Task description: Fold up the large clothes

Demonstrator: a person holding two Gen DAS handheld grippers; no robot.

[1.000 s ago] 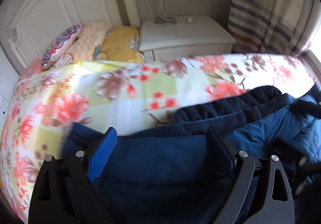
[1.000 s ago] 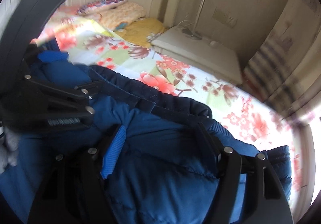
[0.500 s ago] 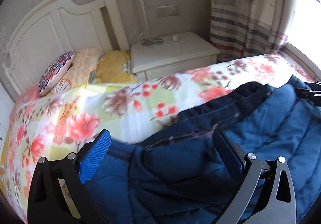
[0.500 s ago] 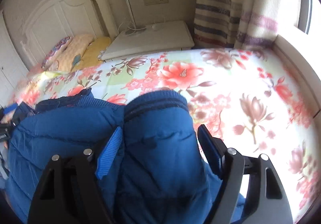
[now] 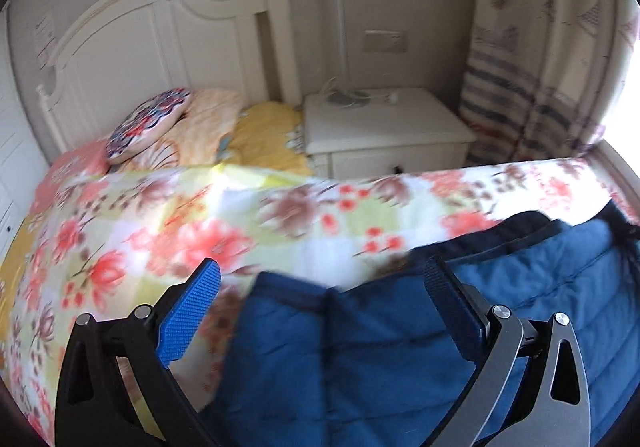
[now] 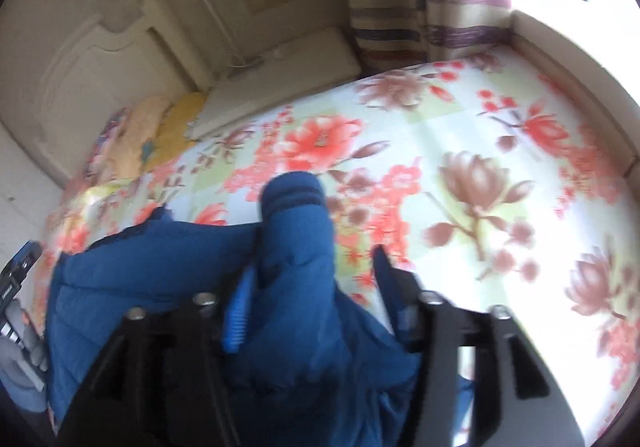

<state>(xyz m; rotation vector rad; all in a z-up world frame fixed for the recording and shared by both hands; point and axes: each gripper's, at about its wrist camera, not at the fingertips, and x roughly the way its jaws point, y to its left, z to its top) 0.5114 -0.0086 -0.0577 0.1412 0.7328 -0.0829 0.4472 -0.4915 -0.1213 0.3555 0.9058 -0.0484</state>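
Both claws gape wide, gripping nothing: left claw [image 5: 320, 283] and right claw [image 6: 316, 267] over the blue jacket [image 5: 380, 347] on the bed [image 5: 180, 215].

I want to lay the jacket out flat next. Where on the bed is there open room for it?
Free: the floral bedspread right of the blue jacket, out to the window ledge; also the stretch between the jacket's collar and the pillows. Crowded: the near edge under both tools, where the jacket is bunched, and the head end.
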